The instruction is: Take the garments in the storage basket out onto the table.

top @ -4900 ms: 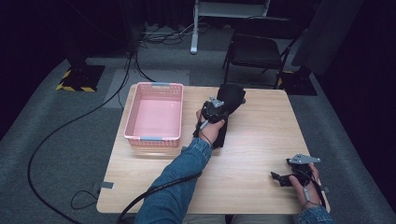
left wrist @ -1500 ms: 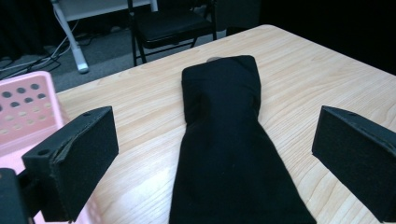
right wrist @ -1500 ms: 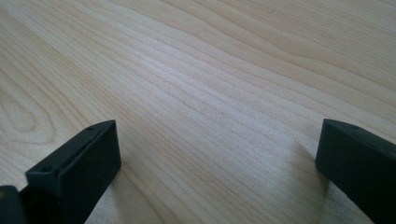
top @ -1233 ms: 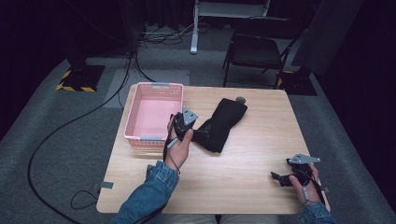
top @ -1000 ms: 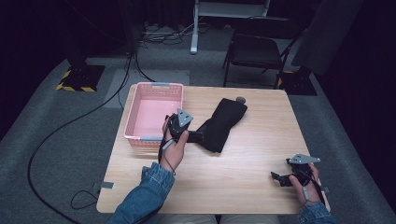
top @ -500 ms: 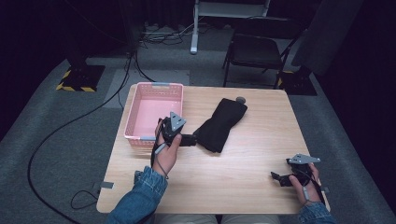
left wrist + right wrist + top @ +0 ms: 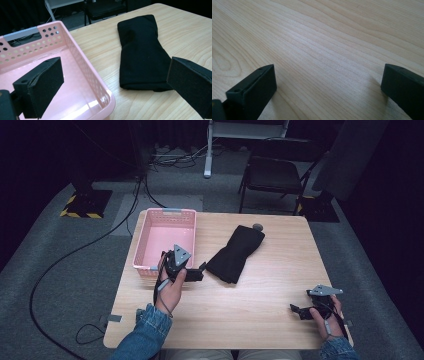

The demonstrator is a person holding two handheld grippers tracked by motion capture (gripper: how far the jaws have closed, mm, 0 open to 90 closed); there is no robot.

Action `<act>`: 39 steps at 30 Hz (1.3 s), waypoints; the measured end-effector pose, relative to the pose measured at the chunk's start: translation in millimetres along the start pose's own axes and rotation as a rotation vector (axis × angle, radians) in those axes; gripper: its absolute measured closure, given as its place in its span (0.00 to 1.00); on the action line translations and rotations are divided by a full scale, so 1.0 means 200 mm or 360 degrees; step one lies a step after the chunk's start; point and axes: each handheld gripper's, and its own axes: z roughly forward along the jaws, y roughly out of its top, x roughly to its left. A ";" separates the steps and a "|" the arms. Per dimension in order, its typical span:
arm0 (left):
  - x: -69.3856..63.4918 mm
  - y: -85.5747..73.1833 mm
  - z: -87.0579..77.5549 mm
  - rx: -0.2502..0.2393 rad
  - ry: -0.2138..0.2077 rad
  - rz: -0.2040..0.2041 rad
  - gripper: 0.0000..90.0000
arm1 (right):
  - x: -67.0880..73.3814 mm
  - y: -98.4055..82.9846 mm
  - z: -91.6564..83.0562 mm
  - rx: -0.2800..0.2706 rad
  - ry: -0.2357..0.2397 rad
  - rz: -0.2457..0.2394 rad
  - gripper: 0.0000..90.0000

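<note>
A folded black cloth [image 7: 235, 253] lies slantwise in the middle of the wooden table [image 7: 250, 320]; the same black cloth [image 7: 141, 53] appears ahead in the left gripper view. A pink perforated basket [image 7: 152, 235] stands at the table's left, its near corner [image 7: 105, 92] right under my left gripper. My left gripper [image 7: 198, 271] hovers open between the basket's front right corner and the cloth's near end, with nothing held. Near the front right corner my right gripper [image 7: 296, 310] rests low over bare wood [image 7: 324, 50], jaws wide apart and empty.
A small grey round object [image 7: 257, 226] sits at the cloth's far end. Beyond the table stand a black chair [image 7: 272, 172] and a white stand [image 7: 210, 150]. Cables [image 7: 75, 255] run across the grey floor on the left.
My left gripper let go of the cloth, which now lies on the table, and drew back leftward toward the basket's front corner. The right gripper stayed put.
</note>
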 end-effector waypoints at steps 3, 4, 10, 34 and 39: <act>0.01 -0.02 -0.02 0.0003 0.0013 -0.0001 0.00 | 0.00 0.00 0.00 0.0000 0.0000 0.0000 0.00; 0.02 -0.03 -0.03 0.0004 0.0018 -0.0001 0.00 | 0.00 0.00 0.00 0.0000 0.0000 0.0000 0.00; 0.04 -0.07 -0.07 0.0016 0.0035 -0.0013 0.00 | 0.00 0.00 0.00 0.0000 0.0000 -0.0001 0.00; 0.16 -0.22 -0.17 0.0046 0.0095 -0.0076 0.00 | 0.00 0.00 0.00 0.0000 -0.0001 -0.0001 0.00; 0.18 -0.26 -0.18 0.0052 0.0102 -0.0089 0.01 | 0.00 0.00 0.00 0.0000 -0.0001 0.0000 0.00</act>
